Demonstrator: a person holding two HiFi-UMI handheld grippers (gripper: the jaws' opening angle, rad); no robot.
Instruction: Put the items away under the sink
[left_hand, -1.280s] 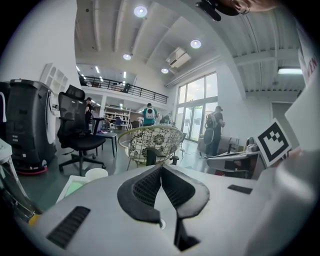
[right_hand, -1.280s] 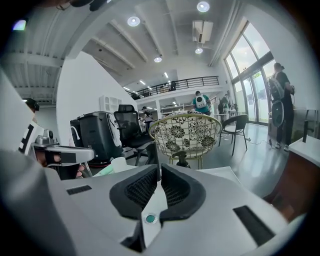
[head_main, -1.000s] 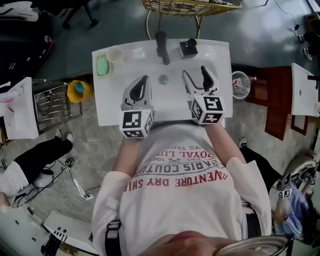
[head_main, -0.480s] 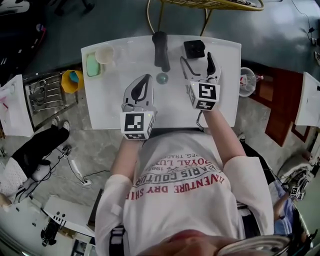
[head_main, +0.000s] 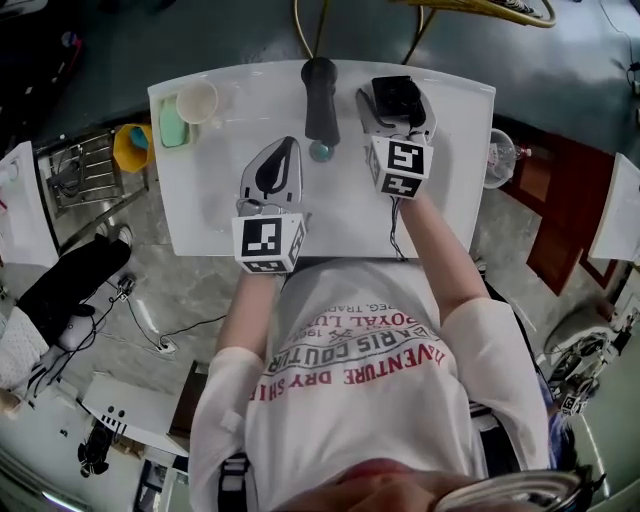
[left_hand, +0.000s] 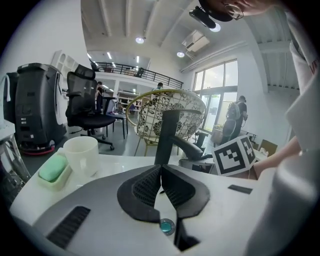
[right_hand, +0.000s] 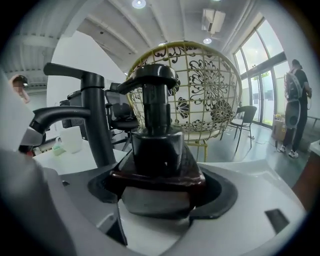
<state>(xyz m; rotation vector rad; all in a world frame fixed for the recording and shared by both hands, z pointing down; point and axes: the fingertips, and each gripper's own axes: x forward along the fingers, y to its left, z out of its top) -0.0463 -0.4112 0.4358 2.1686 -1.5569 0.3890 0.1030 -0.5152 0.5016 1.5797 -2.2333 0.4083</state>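
A dark pump bottle (head_main: 395, 90) stands at the back right of the white sink top (head_main: 215, 205), right of the black faucet (head_main: 320, 85). My right gripper (head_main: 396, 102) is open with one jaw on each side of the bottle (right_hand: 155, 145), which fills the space between them. My left gripper (head_main: 279, 152) is shut and empty, hanging over the basin just left of the teal drain plug (head_main: 320, 151). At the back left a white cup (head_main: 197, 100) stands beside a green soap (head_main: 172, 127) in its dish.
Behind the sink stands a gold wire chair (right_hand: 200, 95). Left of the sink, a wire rack holds a yellow bin (head_main: 130, 146), and a person's legs (head_main: 65, 290) are on the floor. A glass bowl (head_main: 500, 158) and a red-brown cabinet (head_main: 545, 200) are on the right.
My right gripper has moved forward over the sink top until its jaws came around the pump bottle. The left gripper has edged forward slightly and stayed shut.
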